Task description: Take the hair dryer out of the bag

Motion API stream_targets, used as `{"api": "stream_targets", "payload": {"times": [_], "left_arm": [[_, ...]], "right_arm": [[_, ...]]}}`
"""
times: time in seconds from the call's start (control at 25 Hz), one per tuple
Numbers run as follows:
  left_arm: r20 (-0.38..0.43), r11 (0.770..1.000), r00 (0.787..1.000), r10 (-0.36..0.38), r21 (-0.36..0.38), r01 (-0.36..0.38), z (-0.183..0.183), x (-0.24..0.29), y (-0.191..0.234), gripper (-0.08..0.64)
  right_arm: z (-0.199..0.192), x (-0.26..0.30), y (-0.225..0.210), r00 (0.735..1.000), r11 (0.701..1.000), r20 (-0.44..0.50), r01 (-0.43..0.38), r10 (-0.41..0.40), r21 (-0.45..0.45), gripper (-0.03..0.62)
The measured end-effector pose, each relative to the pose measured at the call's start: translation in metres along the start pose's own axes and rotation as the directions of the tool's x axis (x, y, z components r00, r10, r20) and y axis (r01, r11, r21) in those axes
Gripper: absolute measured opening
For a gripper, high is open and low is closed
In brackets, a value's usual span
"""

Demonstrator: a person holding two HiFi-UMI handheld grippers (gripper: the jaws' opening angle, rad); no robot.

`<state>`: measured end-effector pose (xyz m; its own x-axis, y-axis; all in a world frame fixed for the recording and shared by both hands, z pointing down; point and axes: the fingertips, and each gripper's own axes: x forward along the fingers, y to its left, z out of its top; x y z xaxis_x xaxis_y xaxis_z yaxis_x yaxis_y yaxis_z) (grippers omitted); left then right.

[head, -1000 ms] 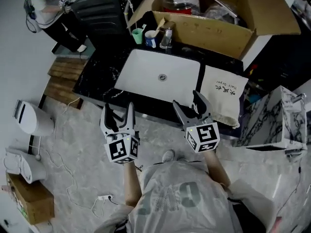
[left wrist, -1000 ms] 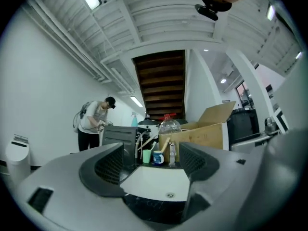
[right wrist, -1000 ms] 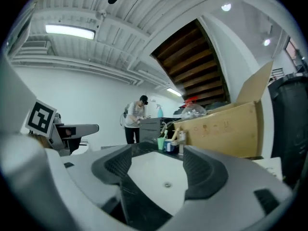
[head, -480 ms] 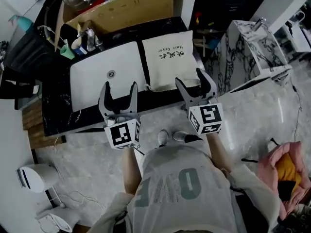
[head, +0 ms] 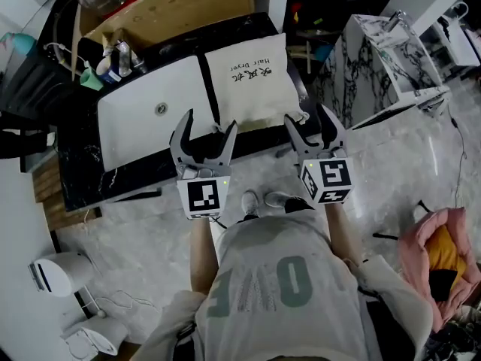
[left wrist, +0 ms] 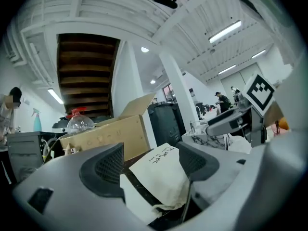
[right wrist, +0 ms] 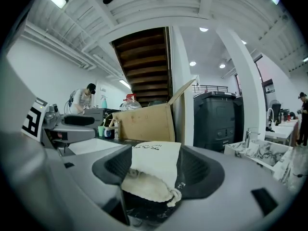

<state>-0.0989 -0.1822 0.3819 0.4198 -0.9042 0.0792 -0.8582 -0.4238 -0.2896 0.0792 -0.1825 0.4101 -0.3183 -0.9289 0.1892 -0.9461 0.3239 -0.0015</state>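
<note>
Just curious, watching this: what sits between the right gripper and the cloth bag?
Only bare dark countertop. In the right gripper view, the cloth bag lies just beyond the open right gripper.

Matt cream cloth bag (head: 252, 83) lies on a glossy black marble counter (head: 83, 174).

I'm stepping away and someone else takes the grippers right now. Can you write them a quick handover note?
Left gripper: open, empty, over the counter's front edge near the sink.
Right gripper: open, empty, at the drawstring end of the bag.
The bag lies flat on the counter beside the sink, mouth gathered.
Done: nothing yet.
Left: open the bag and lift out the hair dryer, which isn't visible.
</note>
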Motion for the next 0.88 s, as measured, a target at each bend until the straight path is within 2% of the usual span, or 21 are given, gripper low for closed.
{"api": "stream_targets", "payload": {"times": [0.12,0.2,0.24,0.32,0.44,0.56,0.72,0.8,0.88], "left_arm": [[-0.012,0.996,0.999,-0.052,0.069,0.053,-0.002,0.007,-0.013,0.331],[-0.044,0.977,0.991,-0.125,0.166,0.131,-0.008,0.012,-0.028,0.331],[-0.073,0.957,0.983,-0.170,0.228,0.182,-0.013,0.015,-0.038,0.331],[-0.143,0.901,0.958,-0.248,0.330,0.282,-0.026,0.022,-0.054,0.331],[-0.238,0.830,0.920,-0.310,0.405,0.384,-0.045,0.031,-0.065,0.331],[-0.309,0.786,0.890,-0.334,0.431,0.444,-0.060,0.037,-0.069,0.330],[-0.392,0.759,0.846,-0.361,0.403,0.511,-0.077,0.041,-0.073,0.322],[-0.426,0.749,0.832,-0.355,0.404,0.526,-0.083,0.041,-0.073,0.247],[-0.454,0.744,0.820,-0.347,0.400,0.536,-0.088,0.041,-0.073,0.140]], "right_arm": [[-0.003,0.000,-0.003,1.000,1.000,-0.002,-0.010,0.010,0.006,0.324],[-0.004,0.000,-0.005,1.000,1.000,-0.004,-0.014,0.014,0.009,0.324],[-0.005,0.000,-0.006,1.000,1.000,-0.006,-0.016,0.016,0.008,0.324],[-0.007,0.000,-0.006,1.000,1.000,-0.011,-0.021,0.021,0.007,0.324],[-0.008,0.001,-0.007,1.000,1.000,-0.014,-0.028,0.028,0.008,0.324],[-0.009,0.000,-0.009,0.999,0.999,-0.015,-0.030,0.030,0.011,0.324],[-0.016,-0.004,-0.014,0.999,1.000,-0.028,-0.020,0.020,0.022,0.324],[-0.019,-0.006,-0.016,0.999,0.999,-0.034,-0.016,0.017,0.028,0.324],[-0.020,-0.007,-0.017,0.999,0.999,-0.037,-0.017,0.018,0.030,0.324]]}}
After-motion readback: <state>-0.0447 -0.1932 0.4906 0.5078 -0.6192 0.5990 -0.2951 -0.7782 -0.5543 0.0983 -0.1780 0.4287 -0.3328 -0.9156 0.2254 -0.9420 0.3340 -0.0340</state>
